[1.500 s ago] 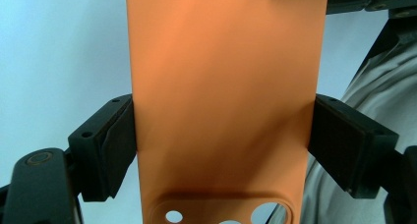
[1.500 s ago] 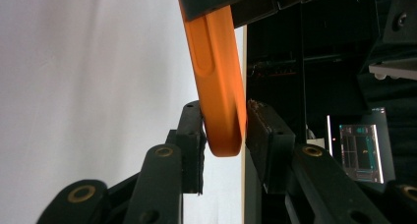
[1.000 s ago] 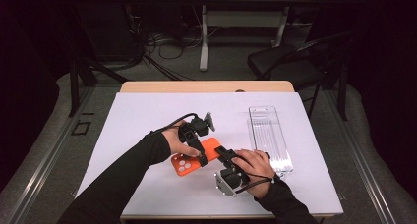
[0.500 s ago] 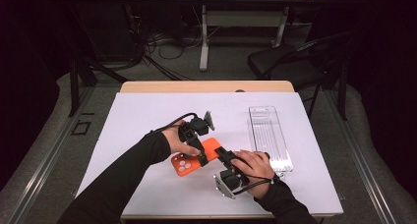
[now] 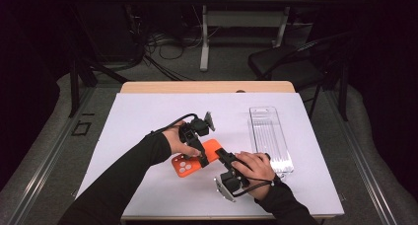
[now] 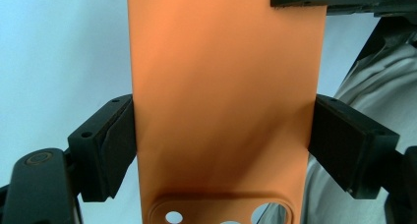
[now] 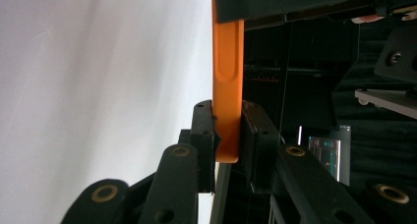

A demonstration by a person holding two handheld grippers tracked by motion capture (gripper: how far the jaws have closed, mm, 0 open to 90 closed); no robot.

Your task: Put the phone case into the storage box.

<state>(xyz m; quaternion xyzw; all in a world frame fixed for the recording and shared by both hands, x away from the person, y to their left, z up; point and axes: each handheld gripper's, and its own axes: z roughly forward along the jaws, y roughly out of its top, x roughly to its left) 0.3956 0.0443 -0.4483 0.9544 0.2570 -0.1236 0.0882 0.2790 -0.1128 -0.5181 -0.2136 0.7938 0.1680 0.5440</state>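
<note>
Your left gripper [image 6: 216, 150] clamps the orange phone case [image 5: 197, 158] across its width at the worktop [image 5: 148, 116] centre, steadying it, while your right gripper [image 7: 227, 130], at four o'clock, has just closed its fingers [image 7: 204, 130] on the case's thin edge.

Both forearms are stretched in over the table [image 5: 148, 111], meeting near its middle. The left gripper [image 6: 221, 150] is clamped across the orange phone case [image 6: 221, 86], and the right gripper [image 7: 227, 130], jaws just closing, is pinched on its thin edge.
</note>
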